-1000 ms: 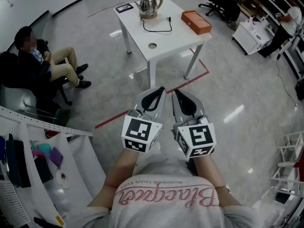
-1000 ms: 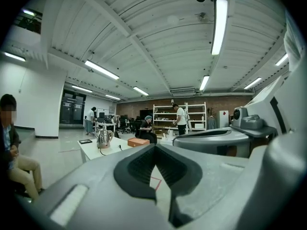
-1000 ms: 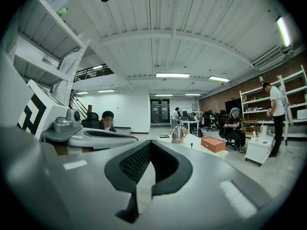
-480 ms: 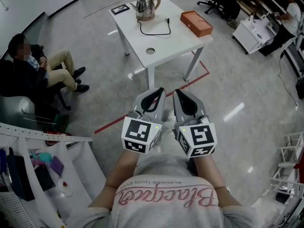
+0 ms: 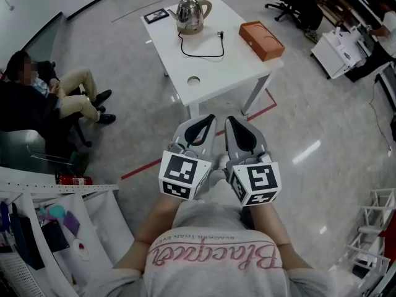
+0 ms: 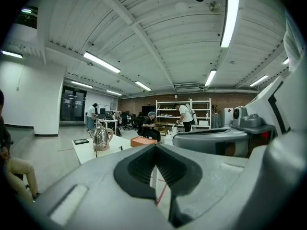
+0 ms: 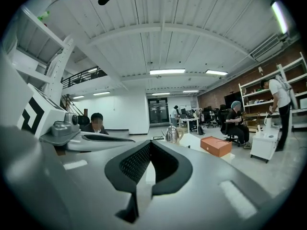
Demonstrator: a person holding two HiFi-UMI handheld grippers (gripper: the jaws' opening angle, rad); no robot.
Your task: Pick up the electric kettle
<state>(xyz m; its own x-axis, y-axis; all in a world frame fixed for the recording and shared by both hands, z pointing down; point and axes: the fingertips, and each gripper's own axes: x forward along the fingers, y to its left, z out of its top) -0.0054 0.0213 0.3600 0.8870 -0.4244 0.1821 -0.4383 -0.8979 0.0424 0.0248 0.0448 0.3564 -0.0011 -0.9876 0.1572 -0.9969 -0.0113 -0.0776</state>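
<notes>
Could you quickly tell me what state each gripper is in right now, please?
Left gripper: closed, jaws together, holding nothing.
Right gripper: closed, jaws together, holding nothing.

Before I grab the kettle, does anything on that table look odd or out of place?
Only the cord from the kettle: it lies loose on the table, its plug unconnected. Nothing looks spilled or tipped.

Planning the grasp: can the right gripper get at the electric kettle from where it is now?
Probably not yet. The right gripper hangs over the floor short of the table, and the electric kettle stands at its far side. Nothing blocks the way.
</notes>
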